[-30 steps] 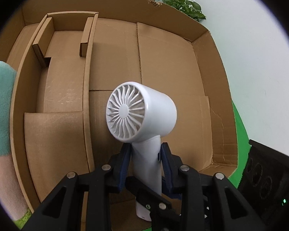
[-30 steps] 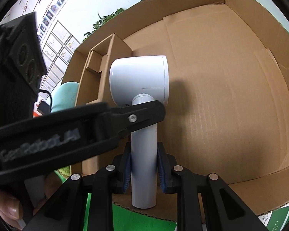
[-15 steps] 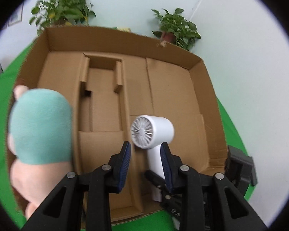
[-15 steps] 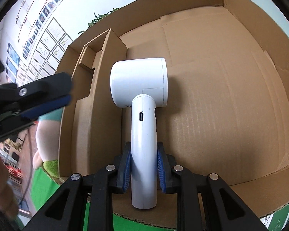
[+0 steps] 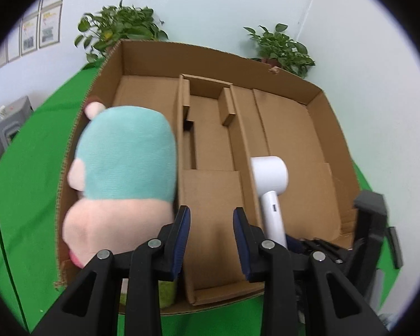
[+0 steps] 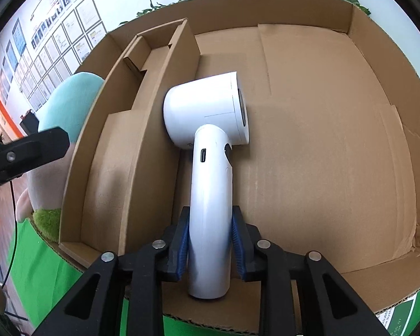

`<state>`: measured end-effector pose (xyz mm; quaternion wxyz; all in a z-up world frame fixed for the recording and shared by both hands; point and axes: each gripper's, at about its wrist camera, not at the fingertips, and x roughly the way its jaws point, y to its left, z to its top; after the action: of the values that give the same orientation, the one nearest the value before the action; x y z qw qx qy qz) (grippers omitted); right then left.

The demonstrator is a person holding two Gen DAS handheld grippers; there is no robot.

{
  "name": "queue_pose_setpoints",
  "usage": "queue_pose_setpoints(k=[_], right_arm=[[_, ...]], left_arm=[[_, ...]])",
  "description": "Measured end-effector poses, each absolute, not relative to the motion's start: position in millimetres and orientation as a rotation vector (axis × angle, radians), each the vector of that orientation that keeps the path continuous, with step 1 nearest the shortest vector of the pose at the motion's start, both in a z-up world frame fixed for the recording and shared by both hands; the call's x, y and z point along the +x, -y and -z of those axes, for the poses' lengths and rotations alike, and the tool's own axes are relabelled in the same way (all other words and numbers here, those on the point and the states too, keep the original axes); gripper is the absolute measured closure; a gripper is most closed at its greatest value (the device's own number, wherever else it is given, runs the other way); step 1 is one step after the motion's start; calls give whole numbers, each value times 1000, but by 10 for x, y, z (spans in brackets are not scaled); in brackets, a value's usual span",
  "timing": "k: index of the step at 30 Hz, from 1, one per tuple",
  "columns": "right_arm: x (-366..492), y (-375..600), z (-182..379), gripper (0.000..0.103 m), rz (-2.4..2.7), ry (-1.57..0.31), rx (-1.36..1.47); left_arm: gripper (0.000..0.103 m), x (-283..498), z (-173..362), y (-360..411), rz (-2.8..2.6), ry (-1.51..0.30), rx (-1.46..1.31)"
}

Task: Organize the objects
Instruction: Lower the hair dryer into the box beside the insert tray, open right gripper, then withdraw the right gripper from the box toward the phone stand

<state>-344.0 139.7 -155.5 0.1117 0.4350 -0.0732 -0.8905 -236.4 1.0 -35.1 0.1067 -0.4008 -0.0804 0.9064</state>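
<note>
**White handheld fan lies in the box's wide bay as the right jaws loosen**

Taking the cardboard box [image 5: 316, 95] as the landmark, its leftmost compartment holds a plush toy [image 5: 126, 156] with a teal top and pale pink lower part; the toy fills that bay and rises above the box's left wall. A patch of fuzzy green shows at the toy's base near the box's front edge.

The left hand-held gripper [image 5: 211, 238] hovers above the box's front, over the middle section, where a cardboard insert [image 5: 210, 128] forms a narrow channel with two short tabs near the back wall. Its blue pads stand apart with nothing between them; only bare cardboard shows in the gap.

To the right of the insert, in the box's wide right bay, a white handheld fan [image 6: 210, 145] lies on the floor of the box. Its round head is close beside the insert's right wall, and its handle runs toward the front edge of the box. A charging port and a dark button show on the handle.

The right hand-held gripper [image 6: 210, 240] straddles the lower part of the handle. Its jaws are opening, the handle between them, and slim gaps show between the blue pads and the handle.

The box sits on a green surface [image 5: 28, 168], with two potted plants [image 5: 120, 30] behind its back wall.
</note>
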Motion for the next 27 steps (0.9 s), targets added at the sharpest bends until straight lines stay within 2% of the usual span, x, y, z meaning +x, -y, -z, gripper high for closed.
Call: queue_pose_setpoints(k=[3, 5, 6, 8, 9, 10, 15, 17, 18, 20, 22, 27], right_arm=[[-3316, -1545, 1372, 45, 2653, 247, 1190], [-3182, -1658, 1257, 15, 2681, 285, 1116], [-3100, -1710, 1207, 10, 2700, 301, 1077], [-3009, -1747, 1181, 6, 2711, 295, 1055], [-2990, -1733, 1201, 6, 2708, 268, 1072], [-3005, -1704, 1230, 7, 2701, 240, 1096], [-3192, -1577, 1371, 27, 2627, 203, 1209], [-3266, -1552, 1431, 51, 2614, 180, 1248], [-3313, -1527, 1481, 55, 2588, 179, 1276], [-3370, -1480, 1533, 71, 2564, 159, 1312], [-3377, -1422, 1542, 78, 2553, 141, 1308], [-3388, -1406, 1554, 78, 2554, 160, 1324]], left_arm=[[72, -2290, 300, -4, -2714, 220, -1143], [62, -2219, 236, -25, -2755, 195, -1089], [58, -2177, 207, -32, -2771, 193, -1052], [37, -2086, 150, -61, -2801, 204, -981], [36, -2061, 132, -79, -2804, 209, -959], [35, -2036, 110, -102, -2802, 210, -940], [35, -1994, 114, -162, -2820, 177, -955], [35, -1985, 155, -147, -2832, 173, -976], [35, -1980, 176, -136, -2839, 172, -986], [35, -1978, 224, -104, -2846, 187, -1009], [35, -1989, 267, -69, -2834, 217, -1028], [35, -2014, 314, -49, -2818, 255, -1051]])
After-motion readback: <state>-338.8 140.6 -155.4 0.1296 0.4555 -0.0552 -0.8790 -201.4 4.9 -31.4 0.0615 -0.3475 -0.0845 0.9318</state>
